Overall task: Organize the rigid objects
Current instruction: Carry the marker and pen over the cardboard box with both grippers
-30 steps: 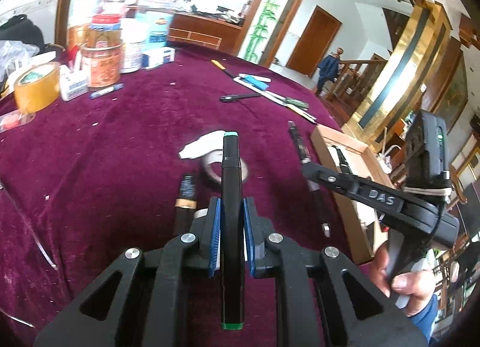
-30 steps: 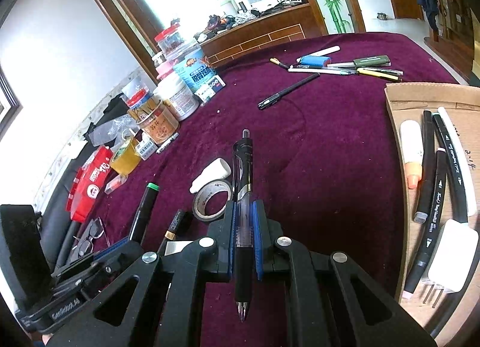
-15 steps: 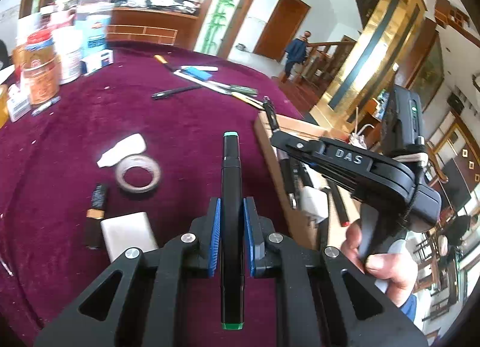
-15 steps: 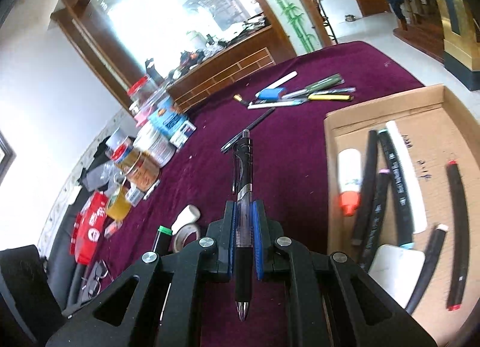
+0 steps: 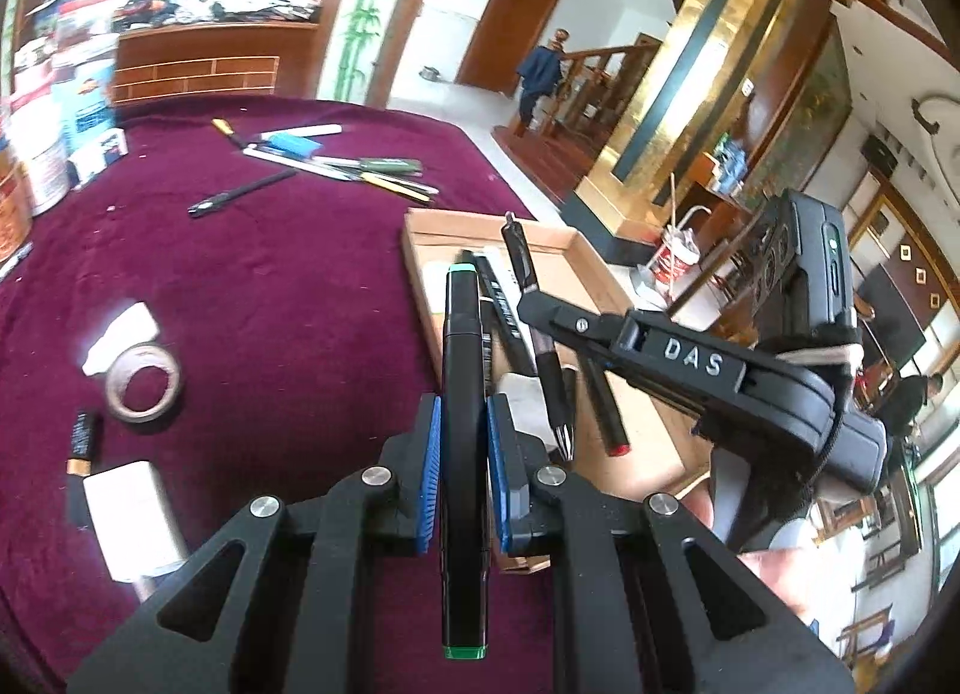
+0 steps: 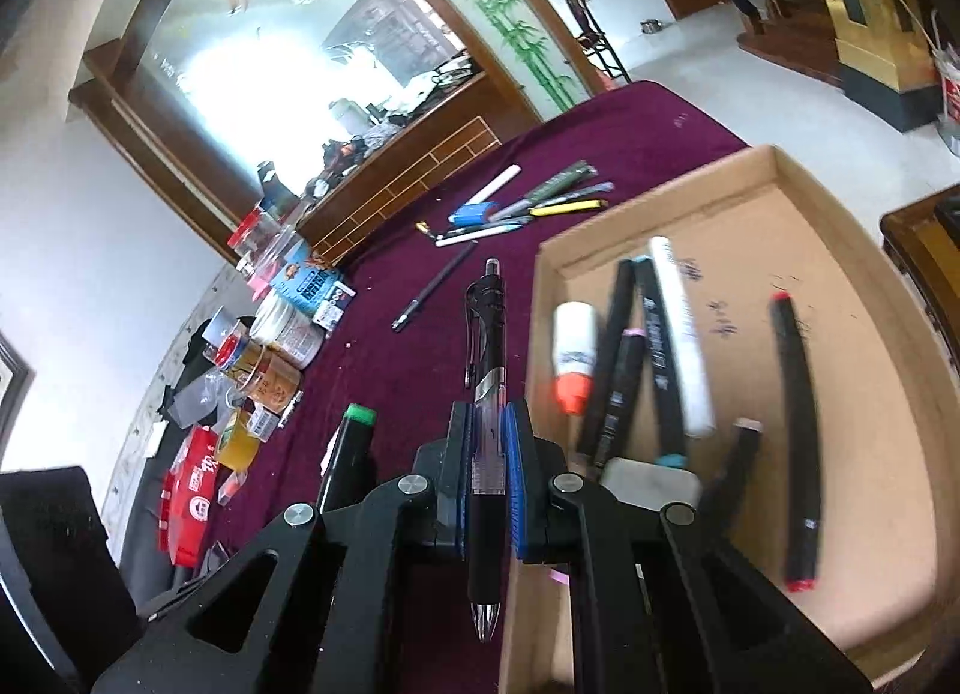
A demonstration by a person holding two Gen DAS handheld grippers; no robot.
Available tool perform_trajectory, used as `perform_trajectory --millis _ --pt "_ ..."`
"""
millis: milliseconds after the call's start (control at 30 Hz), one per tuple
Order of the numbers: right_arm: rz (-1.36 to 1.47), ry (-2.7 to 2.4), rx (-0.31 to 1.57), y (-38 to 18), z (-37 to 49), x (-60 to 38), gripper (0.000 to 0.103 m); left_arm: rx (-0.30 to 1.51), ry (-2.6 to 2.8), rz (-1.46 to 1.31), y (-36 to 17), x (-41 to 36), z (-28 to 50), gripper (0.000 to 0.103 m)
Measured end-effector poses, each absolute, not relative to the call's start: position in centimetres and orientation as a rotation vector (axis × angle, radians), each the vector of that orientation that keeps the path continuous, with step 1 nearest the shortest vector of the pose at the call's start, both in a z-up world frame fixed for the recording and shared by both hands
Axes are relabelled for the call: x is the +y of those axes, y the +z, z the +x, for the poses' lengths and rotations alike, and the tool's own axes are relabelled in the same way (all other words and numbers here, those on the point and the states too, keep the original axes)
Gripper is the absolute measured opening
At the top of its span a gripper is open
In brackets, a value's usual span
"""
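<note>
- My left tongs [image 5: 462, 475] are clamped on a black marker [image 5: 461, 394] with green ends; it runs lengthwise between the blue pads [image 5: 429, 478], its far tip over the near edge of the box [image 5: 576, 250].
- My right tongs [image 6: 487, 478] grip a black click pen [image 6: 486, 394], clip end pointing away and metal tip toward me.
- In the left view the right tongs [image 5: 540, 304] hang over the box with the pen [image 5: 543, 346] slanting down above the things inside.
- The cardboard box [image 6: 780, 165] sits on the purple bench [image 5: 270, 286] at its right edge.
- Inside the box lie several black markers [image 6: 618, 370], a white marker [image 6: 681, 334], a white bottle with an orange cap [image 6: 573, 355], a red-tipped marker [image 6: 795, 430] apart to the right, and a white block [image 6: 651, 481] at the near end.
- Left of my marker, on the bench: a tape ring [image 5: 143, 383], a white cap [image 5: 120, 337] just behind it, a black-and-gold stick [image 5: 81, 445] and a white slab [image 5: 129, 514].
- Farther off, a black pen [image 5: 240, 193] lies alone, with a bunch of pens [image 5: 342, 165] beyond it.
- Jars and tins [image 6: 276, 334] crowd the bench's far left side.
</note>
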State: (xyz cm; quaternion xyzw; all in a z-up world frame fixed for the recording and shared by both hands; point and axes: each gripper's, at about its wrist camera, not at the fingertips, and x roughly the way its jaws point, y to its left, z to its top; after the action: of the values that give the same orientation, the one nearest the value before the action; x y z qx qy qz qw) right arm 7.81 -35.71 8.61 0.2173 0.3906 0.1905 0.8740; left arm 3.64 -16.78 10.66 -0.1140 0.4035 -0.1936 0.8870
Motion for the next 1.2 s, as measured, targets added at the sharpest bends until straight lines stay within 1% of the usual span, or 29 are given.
perform_trajectory --millis 300,533,667,900,1033,1200 --pt "0.432 0.323 0.805 10.2 6.7 -40.7 0.01 0.865 -0.459 -0.209 11.2 -21.2 5.8 0.012" --pt "0.407 0.274 0.846 10.9 9.0 -43.6 0.01 0.913 -0.472 -0.227 10.9 -23.7 8.5 0.012" --pt "0.381 0.277 0.904 10.3 11.5 -43.3 0.01 0.958 -0.487 -0.258 10.1 -25.2 10.5 0.012" --pt "0.368 0.22 0.976 8.5 15.1 -45.0 0.01 1.053 -0.484 -0.334 7.1 -28.1 14.0 0.012" --pt "0.399 0.227 1.026 7.1 16.8 -45.8 0.01 1.063 -0.461 -0.331 6.1 -29.5 15.4 0.012" --pt "0.387 0.225 1.046 6.4 17.9 -45.2 0.009 1.089 -0.449 -0.352 5.0 -30.0 16.4 0.012"
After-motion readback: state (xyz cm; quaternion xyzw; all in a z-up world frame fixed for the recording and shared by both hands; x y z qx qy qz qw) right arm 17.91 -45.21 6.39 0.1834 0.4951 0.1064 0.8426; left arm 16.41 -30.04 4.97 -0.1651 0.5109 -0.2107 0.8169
